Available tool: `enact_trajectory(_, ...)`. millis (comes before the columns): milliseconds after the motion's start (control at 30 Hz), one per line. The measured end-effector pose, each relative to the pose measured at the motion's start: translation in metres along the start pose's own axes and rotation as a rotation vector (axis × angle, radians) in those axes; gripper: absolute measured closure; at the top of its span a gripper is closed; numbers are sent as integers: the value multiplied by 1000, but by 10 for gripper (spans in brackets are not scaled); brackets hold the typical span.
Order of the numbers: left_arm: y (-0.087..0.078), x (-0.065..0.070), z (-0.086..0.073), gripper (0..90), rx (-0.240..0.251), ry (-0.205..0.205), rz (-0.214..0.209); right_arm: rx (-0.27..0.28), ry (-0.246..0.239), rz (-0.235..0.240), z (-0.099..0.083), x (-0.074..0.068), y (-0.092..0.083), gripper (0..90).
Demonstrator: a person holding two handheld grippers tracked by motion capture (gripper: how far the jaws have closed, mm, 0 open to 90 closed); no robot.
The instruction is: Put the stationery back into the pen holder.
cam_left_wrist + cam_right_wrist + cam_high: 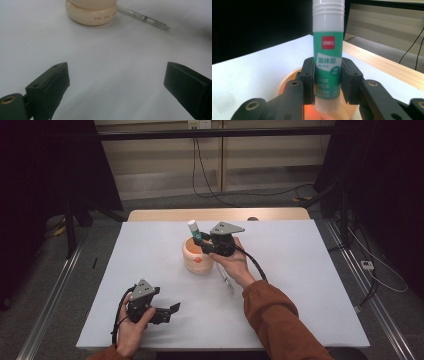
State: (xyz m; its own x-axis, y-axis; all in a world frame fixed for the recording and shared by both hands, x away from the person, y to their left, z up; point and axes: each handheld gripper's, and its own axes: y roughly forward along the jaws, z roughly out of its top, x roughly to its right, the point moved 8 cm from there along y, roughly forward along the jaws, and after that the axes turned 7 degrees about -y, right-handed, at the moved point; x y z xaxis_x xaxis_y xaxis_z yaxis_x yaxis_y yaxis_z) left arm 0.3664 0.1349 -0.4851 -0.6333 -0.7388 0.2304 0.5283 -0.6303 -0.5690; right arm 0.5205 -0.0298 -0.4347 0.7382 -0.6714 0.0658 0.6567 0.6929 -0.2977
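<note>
We have the glue stick (327,53) clamped upright in the right tongs (327,82), the jaws pressing its green label from both sides, white cap up and base down. Its long axis stands near vertical, and its bottom end hangs right over the mouth of the peach-coloured cup (196,255) — in the right gripper view the cup's glowing inside sits directly below the stick. That is what the coming move turns on, we judge: the cup lies straight beneath, so a plain descent along the stick's own axis should seat it inside, with no sideways shift needed.

Our left tongs (167,312) rest low near the front of the tabletop (310,285), jaws spread wide with nothing between them — well apart from the cup and the farther hand by a good margin. A clear pen (143,18) lies flat on the tabletop just beside the cup's base, on the right hand's side.
</note>
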Motion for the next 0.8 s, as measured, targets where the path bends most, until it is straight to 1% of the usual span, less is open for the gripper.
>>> enact_trajectory(100,0,1,-1,63,-2,0,-8,-17,7,1,-5,-1,3,665)
enact_trajectory(233,-1,0,-1,63,-5,0,-2,-42,9,7,-11,-3,4,665)
enact_trajectory(433,-1,0,-1,64,-6,2,-3,-65,4,22,-14,-5,5,658)
enact_trajectory(467,-1,0,-1,64,-5,2,-2,-70,2,17,-15,-5,5,652)
enact_trajectory(533,-1,0,-1,64,-5,3,-1,-69,8,30,-14,-6,4,615)
enact_trajectory(567,-1,0,-1,64,-6,2,-1,-68,13,29,-13,-7,4,579)
enact_trajectory(600,-1,0,-1,64,-6,1,-2,-68,21,21,-12,-8,3,497)
enact_trajectory(633,-1,0,-1,64,-7,0,-3,-65,23,14,-10,-9,2,480)
enact_trajectory(733,-1,1,-1,64,-7,1,-4,-60,15,17,-5,-11,-2,424)
enact_trajectory(800,0,1,-1,64,-6,3,-6,-54,25,16,-2,-10,-6,403)
